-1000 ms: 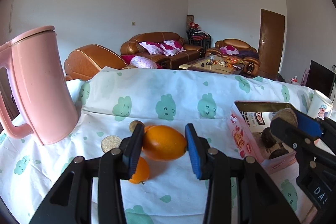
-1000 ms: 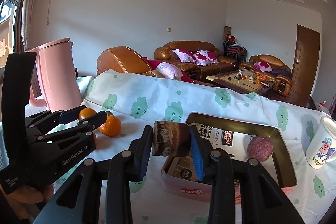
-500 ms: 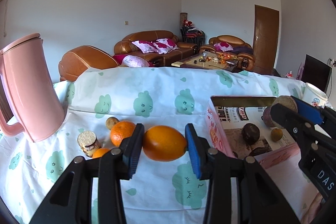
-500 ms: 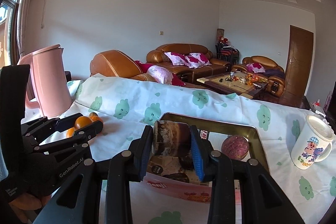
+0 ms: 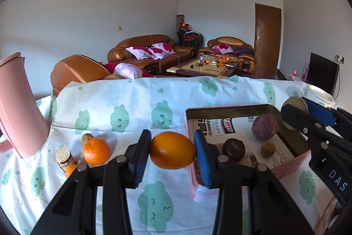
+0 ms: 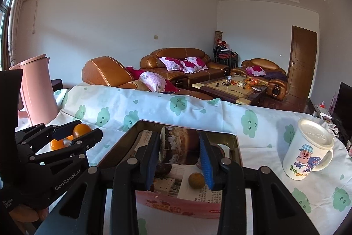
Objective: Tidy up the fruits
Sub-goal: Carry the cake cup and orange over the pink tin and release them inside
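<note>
While the left gripper (image 5: 172,150) clamps an orange (image 5: 173,150) between its fingers, just left of the pink box (image 5: 290,169), the right gripper (image 6: 179,152) pinches a brown cylindrical piece (image 6: 178,148) above that box's inside, a small yellowish fruit (image 6: 196,180) below its right finger.

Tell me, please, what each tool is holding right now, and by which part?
The left tool clamps an orange fruit by its two narrow ends. The right tool pinches a brown cylindrical piece across its two flat ends.
</note>
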`<move>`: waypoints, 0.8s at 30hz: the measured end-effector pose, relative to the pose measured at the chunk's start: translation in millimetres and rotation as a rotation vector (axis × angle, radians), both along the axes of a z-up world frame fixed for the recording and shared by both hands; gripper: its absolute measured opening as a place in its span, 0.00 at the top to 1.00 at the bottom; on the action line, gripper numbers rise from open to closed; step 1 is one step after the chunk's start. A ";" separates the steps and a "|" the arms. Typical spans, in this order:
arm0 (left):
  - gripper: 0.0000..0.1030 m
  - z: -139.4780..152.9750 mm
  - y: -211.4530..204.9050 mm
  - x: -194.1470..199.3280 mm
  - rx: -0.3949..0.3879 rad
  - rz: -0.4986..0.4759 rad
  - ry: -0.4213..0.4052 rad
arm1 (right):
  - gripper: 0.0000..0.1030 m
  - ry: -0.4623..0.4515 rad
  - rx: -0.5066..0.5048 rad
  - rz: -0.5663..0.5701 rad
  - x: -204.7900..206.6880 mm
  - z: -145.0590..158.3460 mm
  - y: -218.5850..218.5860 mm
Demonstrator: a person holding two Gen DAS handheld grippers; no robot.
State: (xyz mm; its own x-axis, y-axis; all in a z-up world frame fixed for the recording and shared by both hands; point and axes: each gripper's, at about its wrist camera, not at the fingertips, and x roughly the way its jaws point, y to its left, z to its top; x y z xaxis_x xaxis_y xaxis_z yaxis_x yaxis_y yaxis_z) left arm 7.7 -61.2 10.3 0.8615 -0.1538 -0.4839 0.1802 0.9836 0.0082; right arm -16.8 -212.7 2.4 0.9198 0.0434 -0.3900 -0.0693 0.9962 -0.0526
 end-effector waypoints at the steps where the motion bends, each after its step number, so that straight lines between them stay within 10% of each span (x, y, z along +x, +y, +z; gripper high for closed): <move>1: 0.59 0.8 -3.6 0.3 0.001 -0.006 -0.001 | 0.64 -0.001 0.003 -0.006 0.0 0.6 -4.0; 24: 0.59 -7.9 -92.0 26.8 0.041 -0.126 0.054 | 0.64 0.114 0.071 -0.133 29.8 -13.5 -73.9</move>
